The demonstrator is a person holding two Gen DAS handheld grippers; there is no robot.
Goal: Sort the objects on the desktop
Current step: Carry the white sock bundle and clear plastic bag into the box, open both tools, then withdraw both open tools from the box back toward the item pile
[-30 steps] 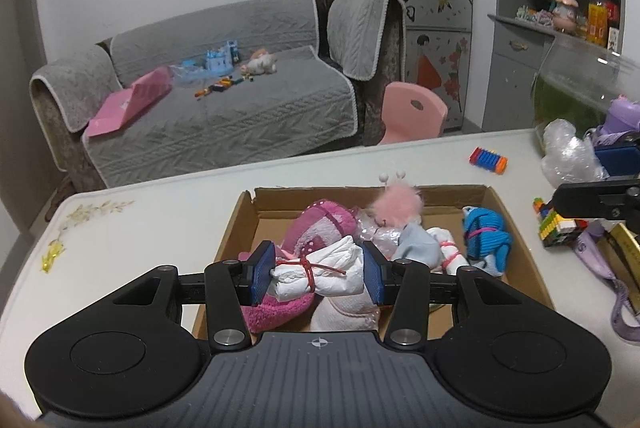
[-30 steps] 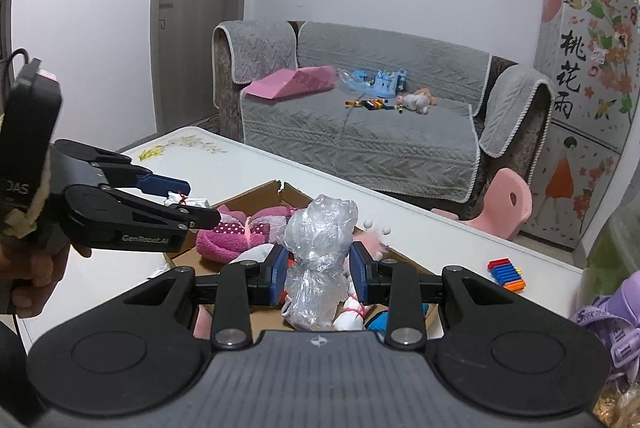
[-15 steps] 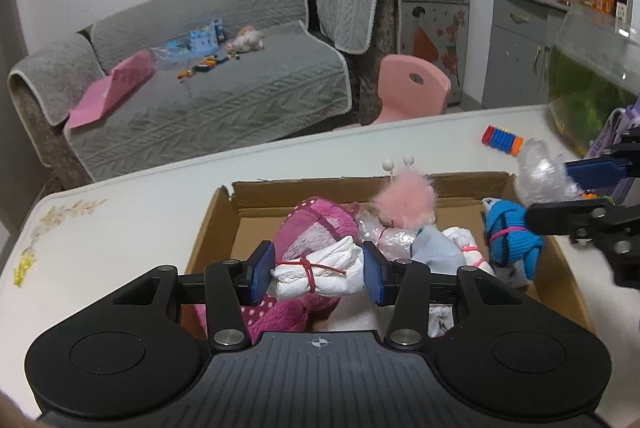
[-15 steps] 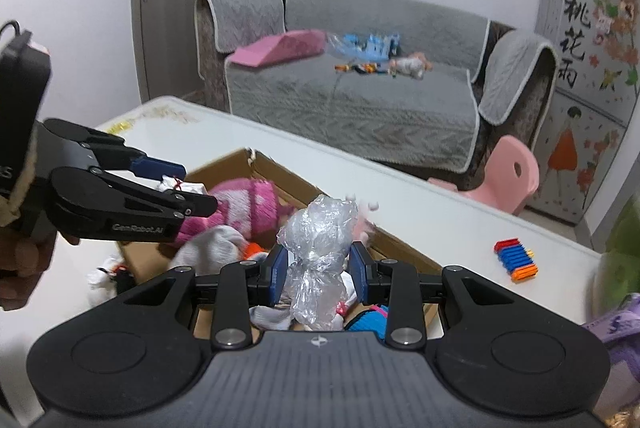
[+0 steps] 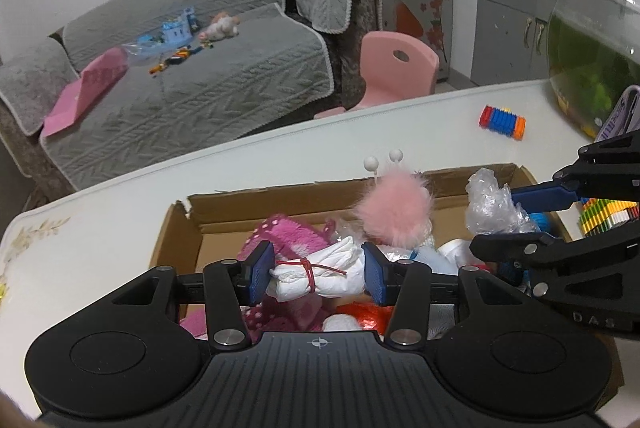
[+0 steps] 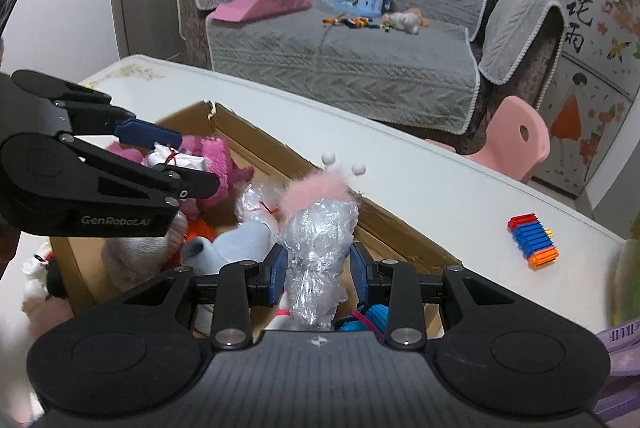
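Note:
My left gripper (image 5: 318, 275) is shut on a white cloth roll (image 5: 316, 274) tied with a red band, held over the near left part of a cardboard box (image 5: 176, 228). My right gripper (image 6: 319, 270) is shut on a crumpled clear plastic bag (image 6: 320, 240), held above the box's (image 6: 256, 140) right side. The box is filled with a pink fluffy toy with white antennae (image 5: 390, 212), a magenta dotted sock (image 5: 280, 232), light blue cloth and other soft items. In the right wrist view the left gripper (image 6: 176, 158) with its white roll (image 6: 172, 158) shows at the left.
The box sits on a white table (image 5: 120, 212). A stack of colourful bricks (image 5: 502, 120) lies far right, more bricks (image 5: 604, 216) beside the box. A glass fish bowl (image 5: 592, 60) and a purple strap (image 6: 624, 340) are at right. White plush items (image 6: 36, 268) lie left of the box.
Both grippers have sunk and come forward over the box, each keeping its load. The right gripper with the bag has moved in from the box's right side to above it.

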